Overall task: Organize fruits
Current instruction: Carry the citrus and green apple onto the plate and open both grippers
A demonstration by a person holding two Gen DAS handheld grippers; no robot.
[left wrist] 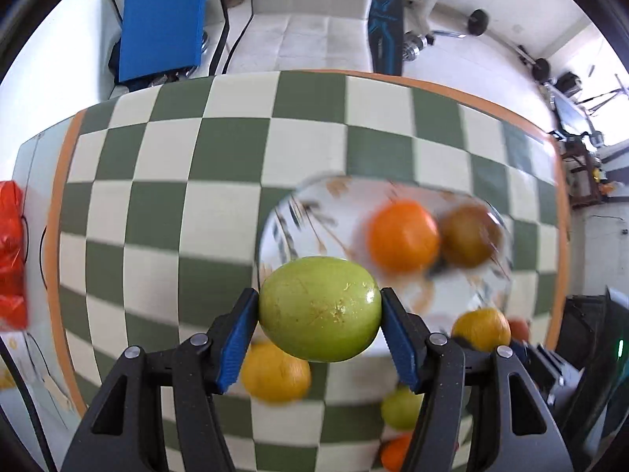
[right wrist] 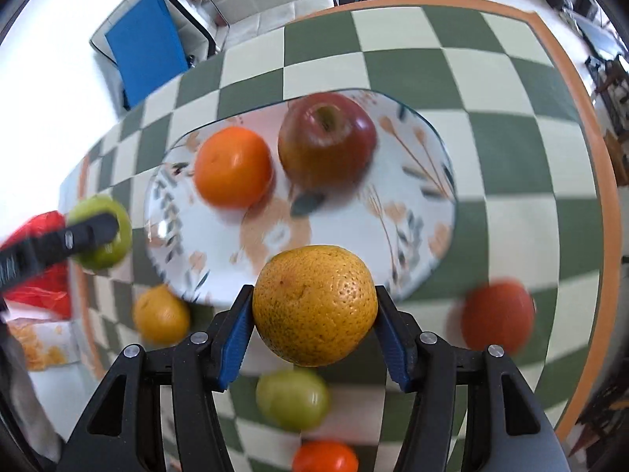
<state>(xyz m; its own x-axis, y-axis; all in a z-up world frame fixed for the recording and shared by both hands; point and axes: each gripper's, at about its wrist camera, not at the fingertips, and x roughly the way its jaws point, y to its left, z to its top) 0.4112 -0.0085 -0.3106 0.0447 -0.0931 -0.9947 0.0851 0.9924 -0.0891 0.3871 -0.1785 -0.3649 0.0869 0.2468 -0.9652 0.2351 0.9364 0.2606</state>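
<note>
Left wrist view: left gripper (left wrist: 319, 310) clamps a guava (left wrist: 319, 308), right gripper (right wrist: 314, 306) an orange (right wrist: 314, 305); both likely need lowering onto the plate (right wrist: 412, 212).

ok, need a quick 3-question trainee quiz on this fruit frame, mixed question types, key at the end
1. True or false: the left tongs are shut on a green fruit.
2. Multiple choice: which fruits already lie on the floral plate? A) an orange fruit and a red apple B) two green fruits C) none
3. Fill in: the right tongs hold a yellow-orange ______ fruit above the near rim of the plate.

Key: 1 true; 2 A; 3 citrus
</note>
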